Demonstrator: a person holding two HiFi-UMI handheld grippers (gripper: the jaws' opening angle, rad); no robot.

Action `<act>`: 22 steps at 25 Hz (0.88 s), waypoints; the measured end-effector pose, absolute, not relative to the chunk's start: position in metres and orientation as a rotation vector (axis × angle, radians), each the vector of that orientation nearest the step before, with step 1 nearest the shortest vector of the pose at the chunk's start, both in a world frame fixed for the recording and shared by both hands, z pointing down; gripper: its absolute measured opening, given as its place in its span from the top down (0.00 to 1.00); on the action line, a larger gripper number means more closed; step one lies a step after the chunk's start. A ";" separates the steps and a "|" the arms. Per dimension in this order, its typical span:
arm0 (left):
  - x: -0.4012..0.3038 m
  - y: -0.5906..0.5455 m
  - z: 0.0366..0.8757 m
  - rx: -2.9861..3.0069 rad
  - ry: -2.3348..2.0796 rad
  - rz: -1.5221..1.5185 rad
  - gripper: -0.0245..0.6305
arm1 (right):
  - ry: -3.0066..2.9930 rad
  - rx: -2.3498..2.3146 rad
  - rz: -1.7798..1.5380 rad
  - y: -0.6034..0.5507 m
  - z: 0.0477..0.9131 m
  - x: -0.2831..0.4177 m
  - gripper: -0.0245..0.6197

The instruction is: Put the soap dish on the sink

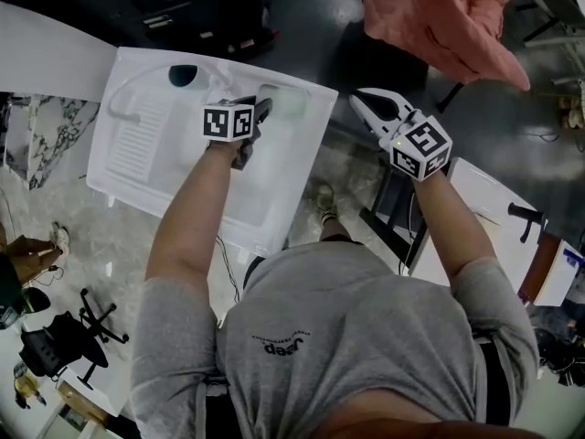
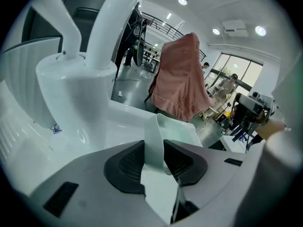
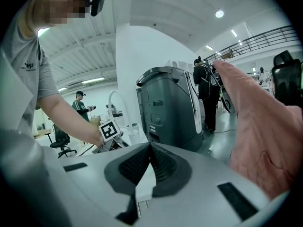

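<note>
The soap dish point(image 1: 285, 101), pale and translucent white, lies on the far right corner of the white sink point(image 1: 155, 154). My left gripper point(image 1: 263, 110) reaches over the sink to the dish. In the left gripper view the dish point(image 2: 177, 134) sits just ahead, and its near wall stands between the pads of the left gripper point(image 2: 154, 150). The jaws are open around that wall. My right gripper point(image 1: 359, 99) hangs off the sink's right side, clear of it. Its jaws point(image 3: 149, 162) are shut with nothing between them.
A white faucet point(image 2: 104, 22) rises just left of the dish. A pink cloth point(image 1: 439, 16) hangs beyond the sink, close to the right gripper. A grey machine point(image 3: 170, 108) stands further off. A white table point(image 1: 484, 199) lies to my right, an office chair point(image 1: 64, 337) at lower left.
</note>
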State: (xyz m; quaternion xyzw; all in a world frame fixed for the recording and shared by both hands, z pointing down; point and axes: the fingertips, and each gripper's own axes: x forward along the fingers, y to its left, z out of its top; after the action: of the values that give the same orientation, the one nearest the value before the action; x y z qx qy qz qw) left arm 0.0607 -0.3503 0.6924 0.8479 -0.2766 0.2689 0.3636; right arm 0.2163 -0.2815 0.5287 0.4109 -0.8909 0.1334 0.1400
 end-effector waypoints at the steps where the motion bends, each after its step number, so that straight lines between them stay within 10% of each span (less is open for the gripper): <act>1: 0.060 -0.350 0.696 2.184 -0.721 0.716 0.78 | -2.572 1.186 0.389 -0.282 0.530 0.217 0.88; 22: 0.059 -0.365 0.700 2.271 -1.053 0.948 0.74 | -2.578 1.158 0.423 -0.276 0.535 0.210 0.88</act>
State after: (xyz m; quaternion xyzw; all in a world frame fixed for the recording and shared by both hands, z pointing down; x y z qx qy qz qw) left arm 0.0595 -0.3649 0.7002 0.8257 -0.3827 0.3447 0.2301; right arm 0.2104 -0.2758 0.5352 0.4010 -0.8931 0.1467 0.1414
